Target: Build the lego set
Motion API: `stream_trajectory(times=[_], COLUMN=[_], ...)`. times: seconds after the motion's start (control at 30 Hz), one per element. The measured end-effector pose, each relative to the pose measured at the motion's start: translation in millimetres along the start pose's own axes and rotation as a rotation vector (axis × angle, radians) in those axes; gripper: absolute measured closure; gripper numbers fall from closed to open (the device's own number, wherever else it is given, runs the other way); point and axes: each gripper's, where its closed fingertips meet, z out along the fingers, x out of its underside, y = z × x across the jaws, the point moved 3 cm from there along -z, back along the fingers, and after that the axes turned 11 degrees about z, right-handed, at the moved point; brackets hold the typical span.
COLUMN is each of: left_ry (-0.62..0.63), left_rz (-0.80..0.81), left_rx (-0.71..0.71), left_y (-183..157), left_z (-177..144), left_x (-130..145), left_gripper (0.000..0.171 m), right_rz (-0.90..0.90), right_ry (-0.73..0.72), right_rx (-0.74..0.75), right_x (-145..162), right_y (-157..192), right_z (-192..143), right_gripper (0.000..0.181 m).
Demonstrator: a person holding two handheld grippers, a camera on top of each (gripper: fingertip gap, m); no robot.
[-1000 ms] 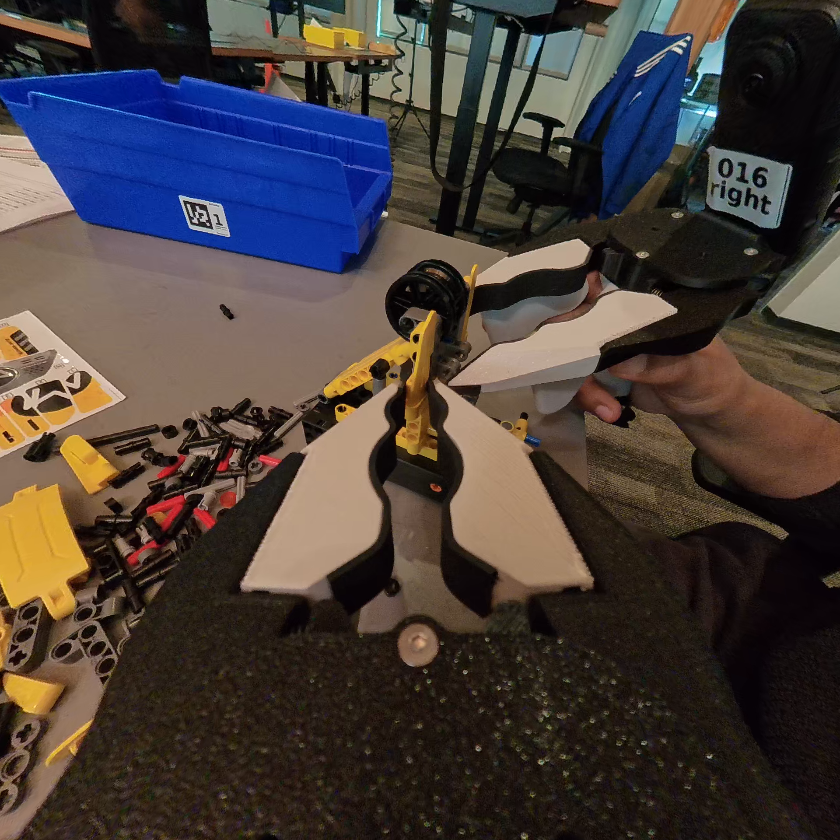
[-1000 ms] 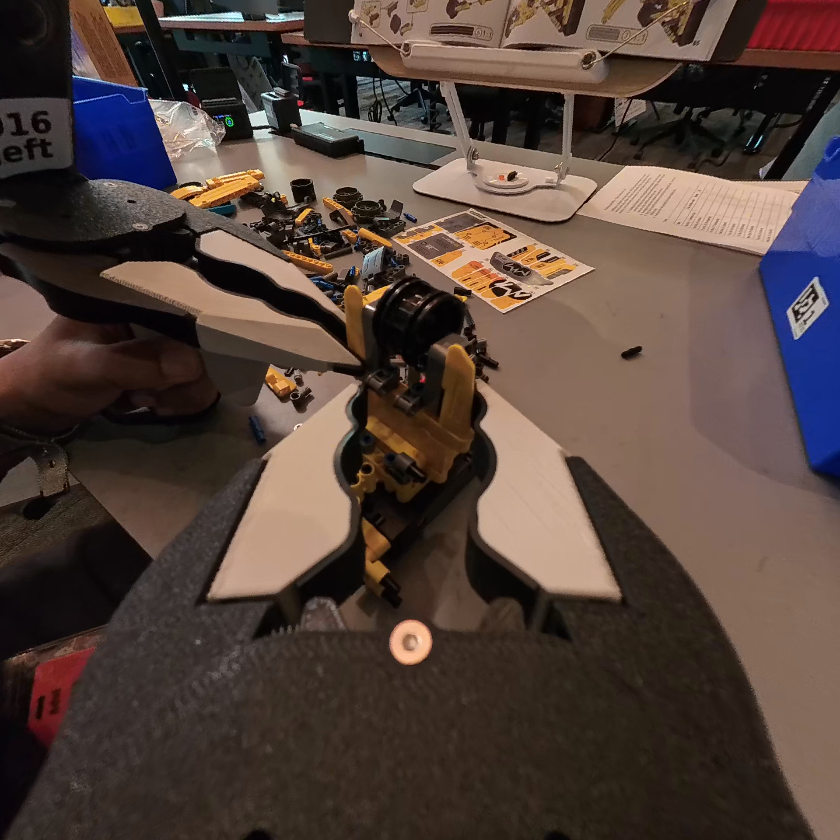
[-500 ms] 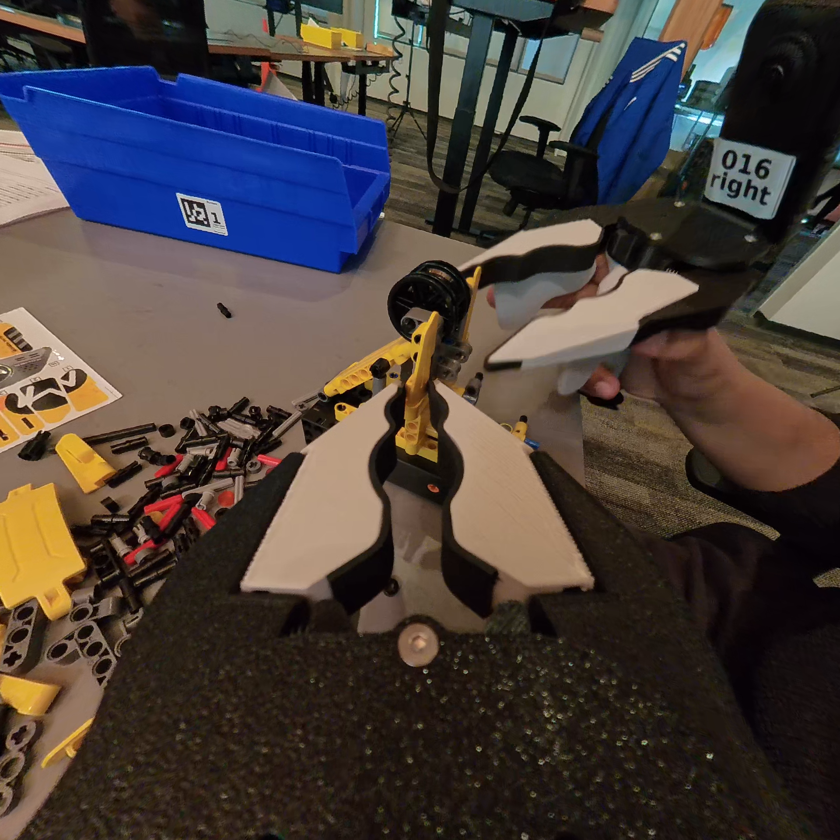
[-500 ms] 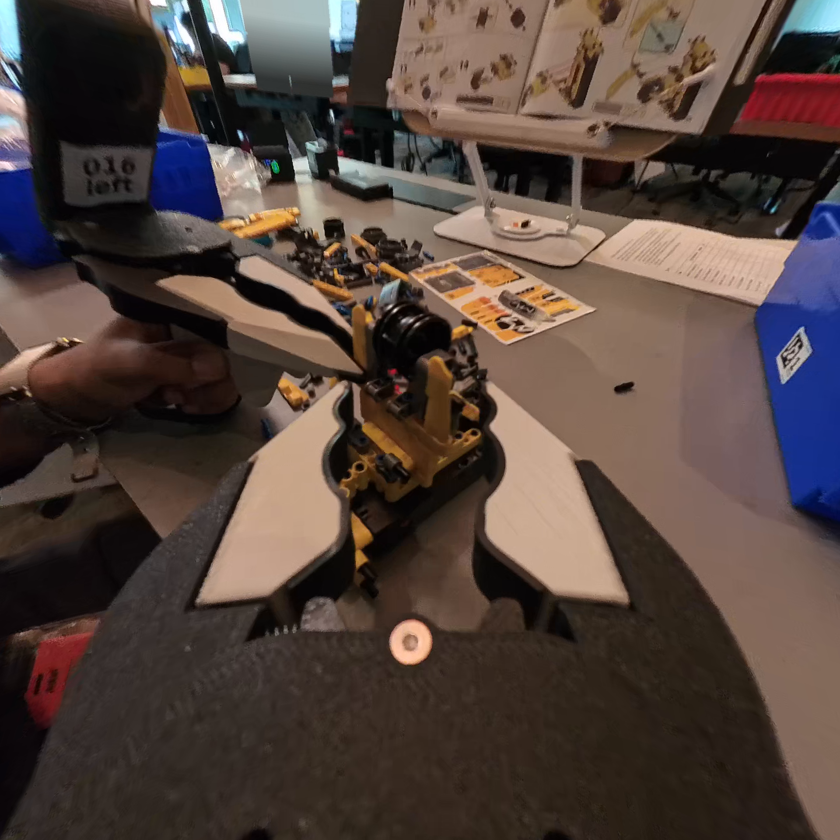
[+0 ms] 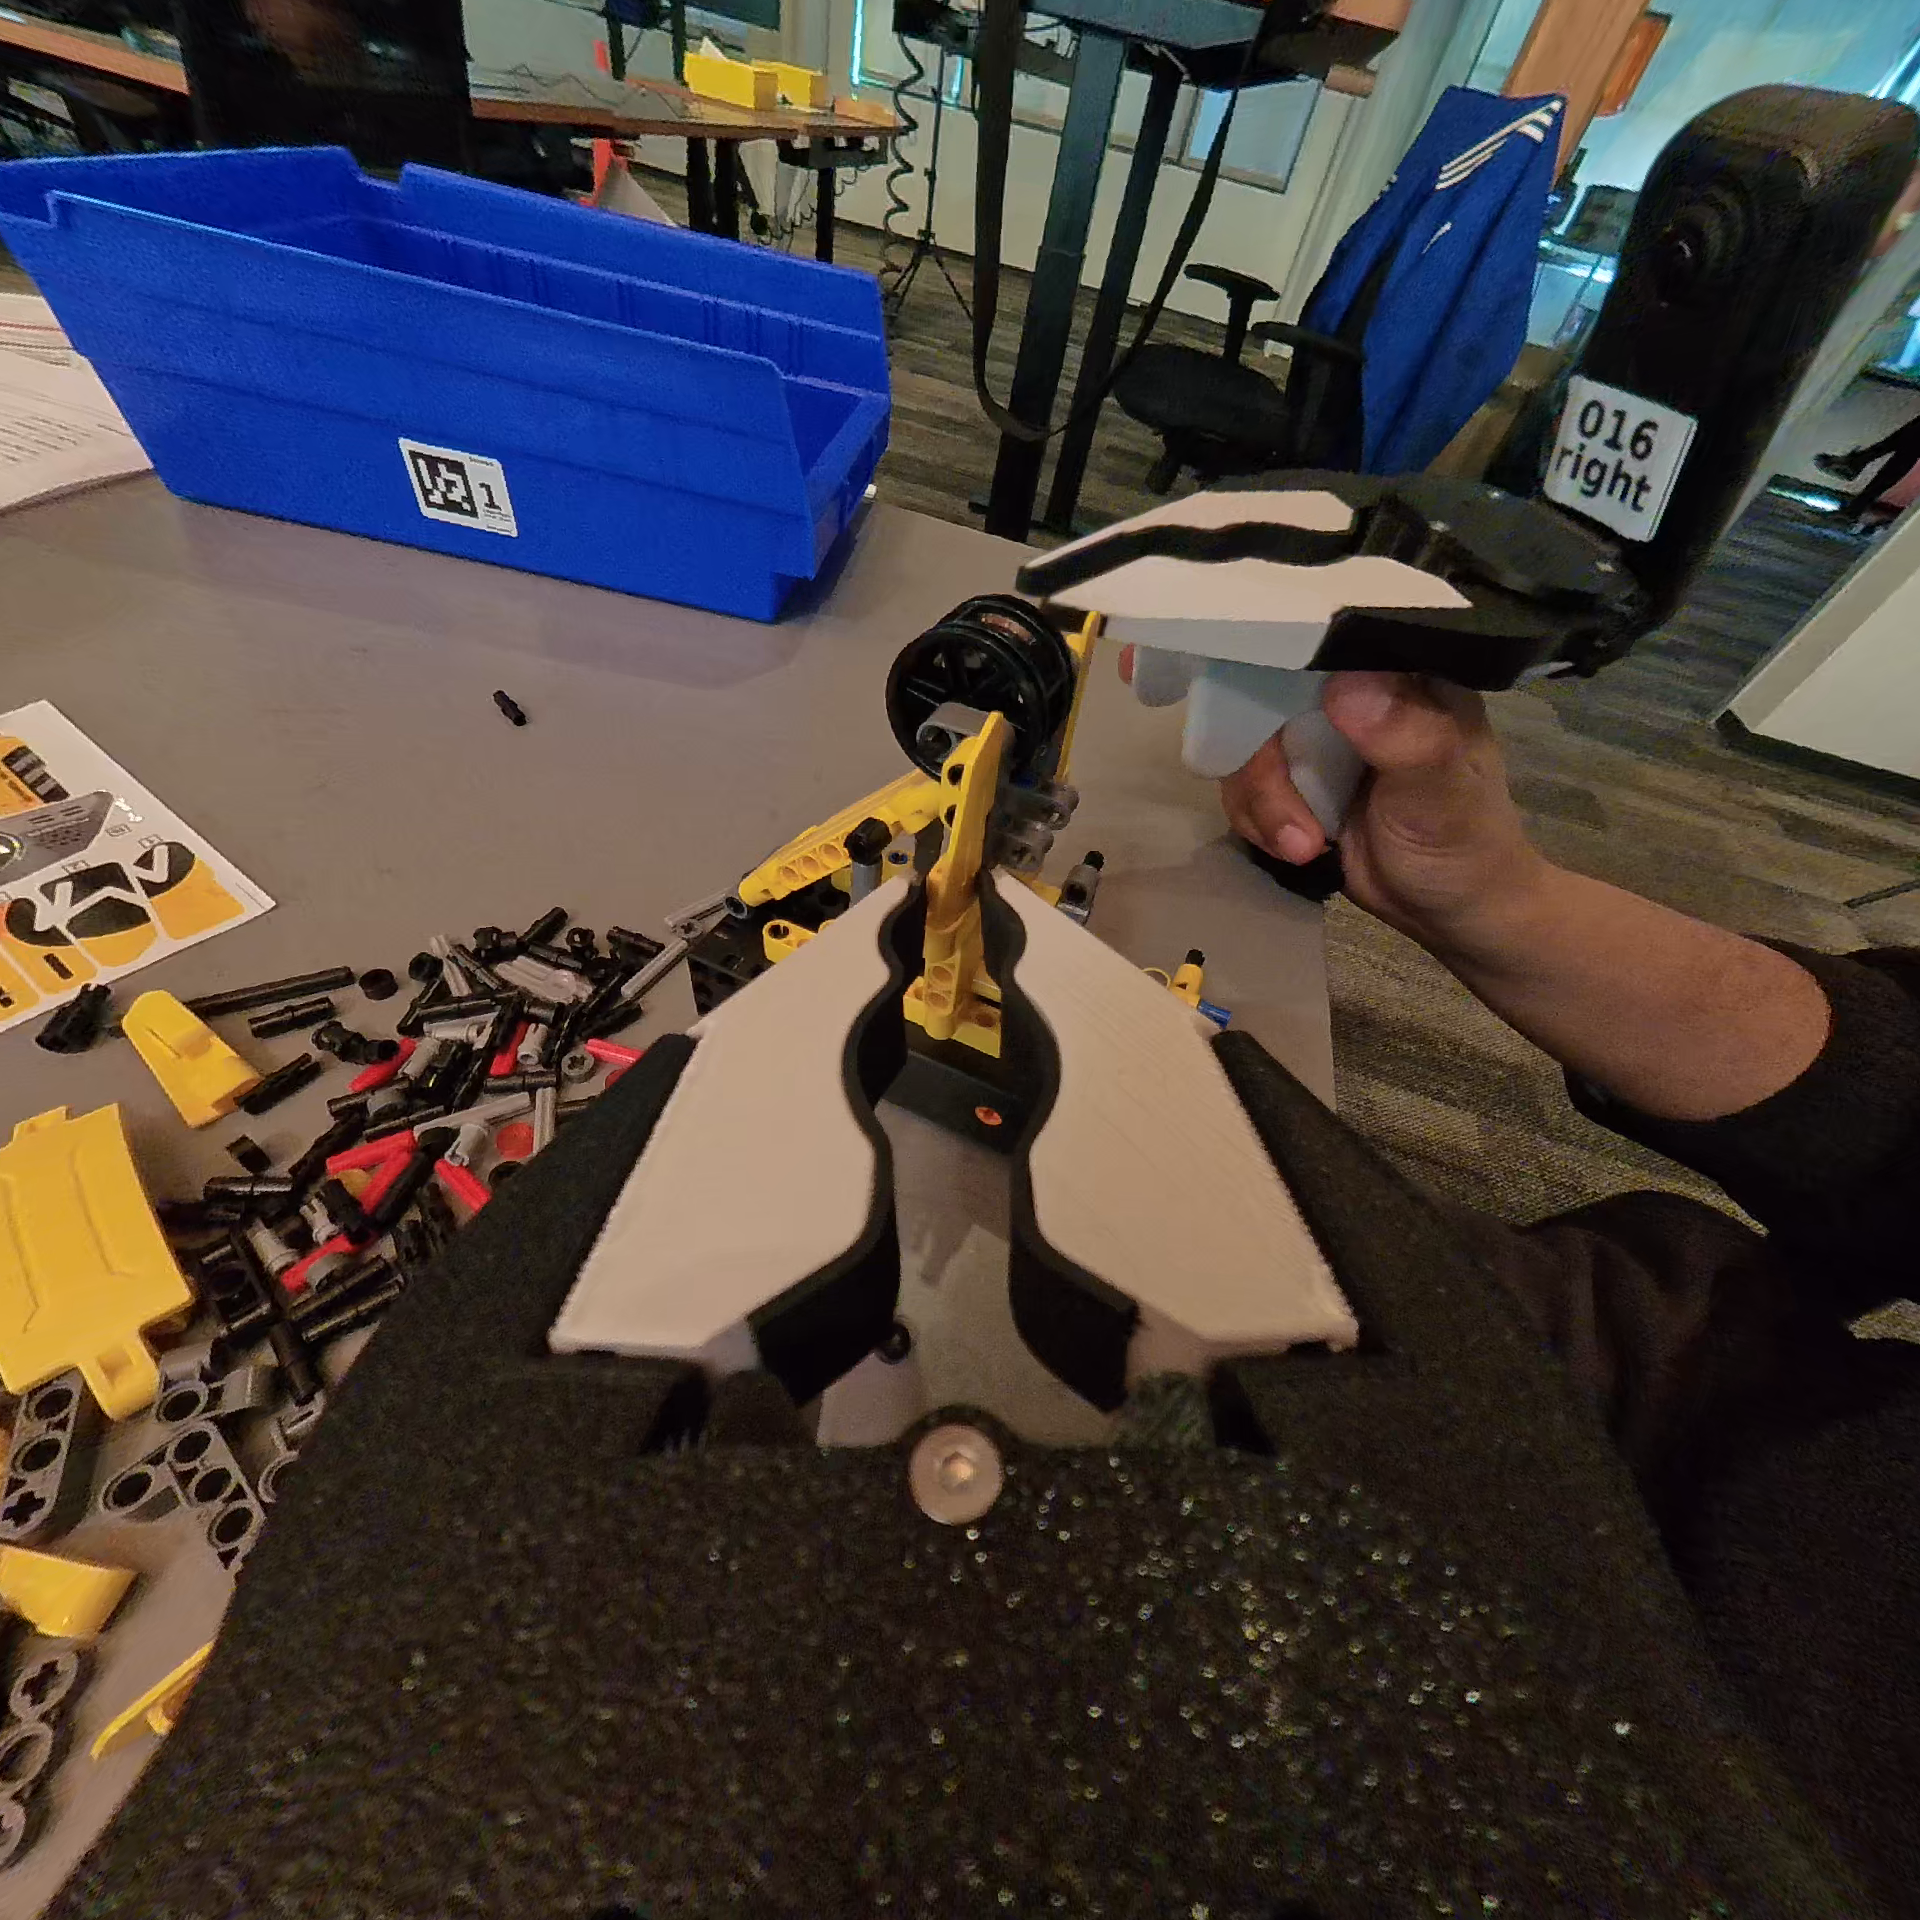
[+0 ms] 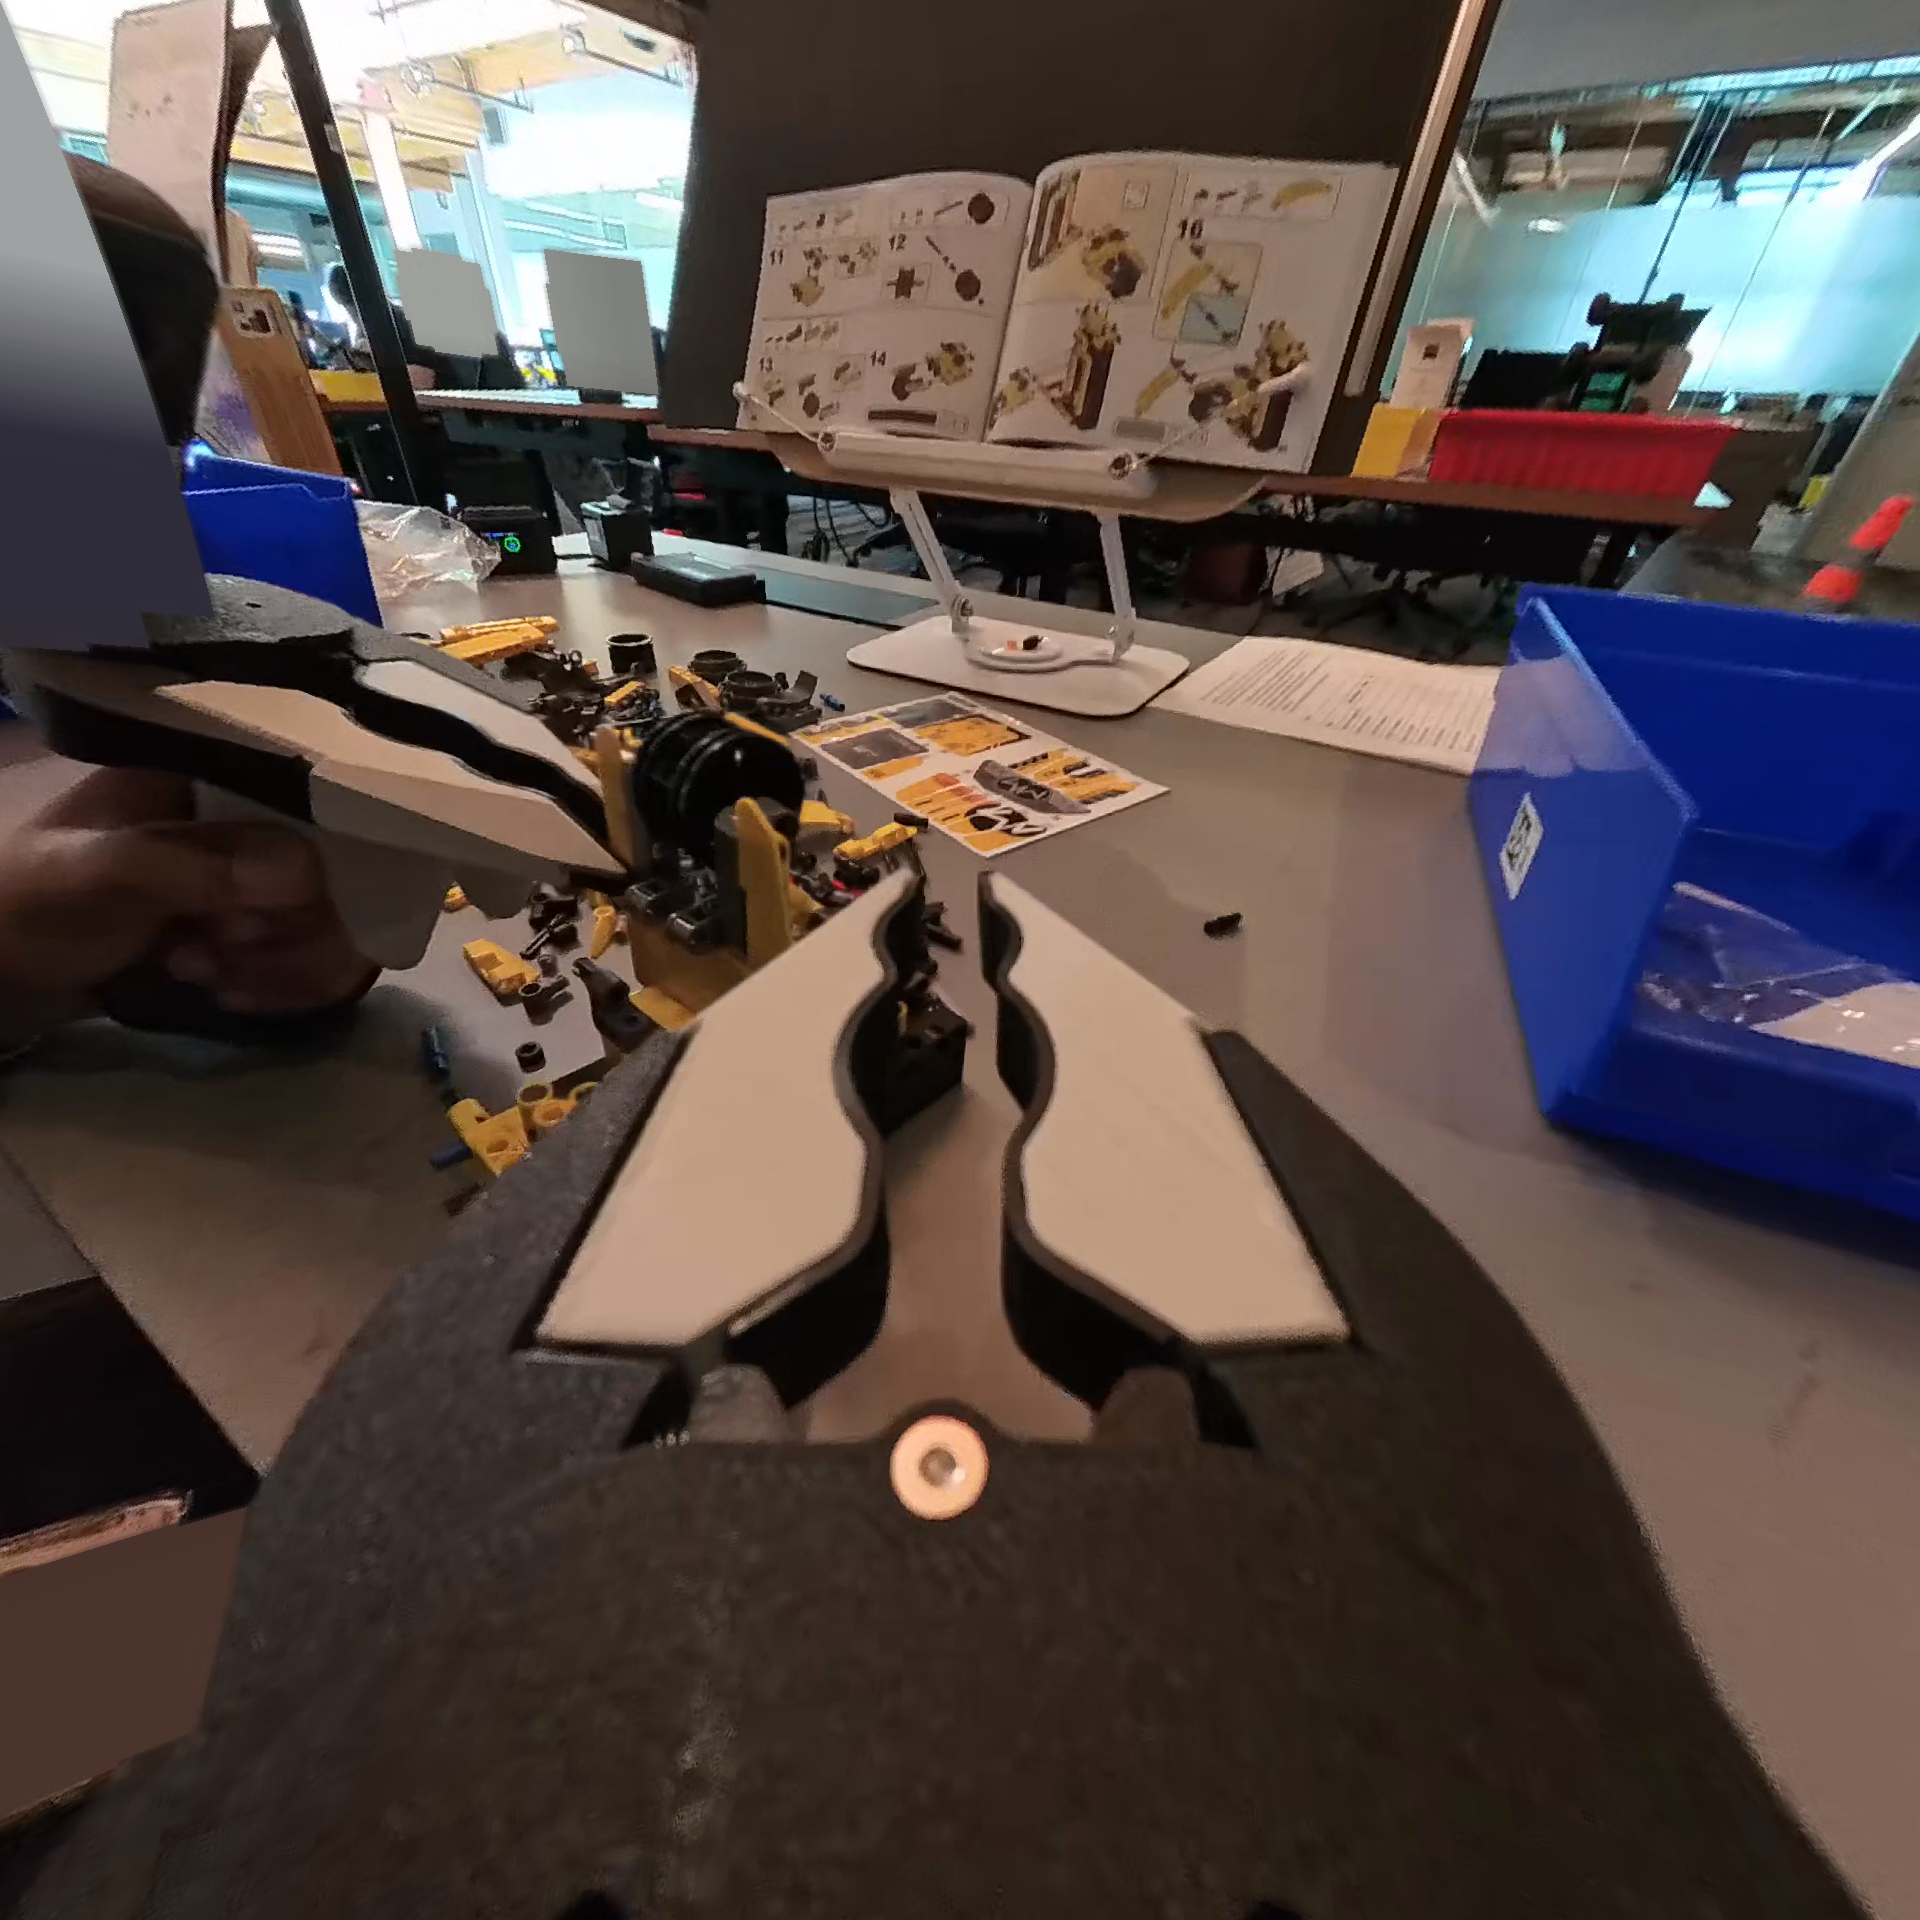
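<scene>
A small yellow and black brick model with a black wheel on top is held just above the grey table. My left gripper is shut on the model's yellow upright beam. It also shows in the right wrist view, shut on the model. My right gripper is empty, with its jaws nearly together, to the right of the model. In the left wrist view it hovers level with the wheel's right side, apart from it.
Loose black, red and yellow parts lie at the left. A blue bin stands at the back, at the right in the right wrist view. A sticker sheet, a black pin and a booklet on a stand are beyond. There is about 9 centimeters between the tips of the two grippers.
My right gripper opened off the model, drew back and up to the right, and closed empty. My left gripper keeps hold of the model.
</scene>
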Motion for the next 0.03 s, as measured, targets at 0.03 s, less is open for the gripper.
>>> stream_trajectory(times=[0.03], left_ry=[0.001], left_rz=[0.002], left_rx=[-0.002], left_y=[0.0], left_z=[0.0], left_x=[0.1], left_gripper=[0.162], right_rz=[0.015], right_ry=[0.013], right_rx=[-0.004], right_x=[1.2], right_y=[-1.2], right_z=[1.4], right_gripper=[0.175])
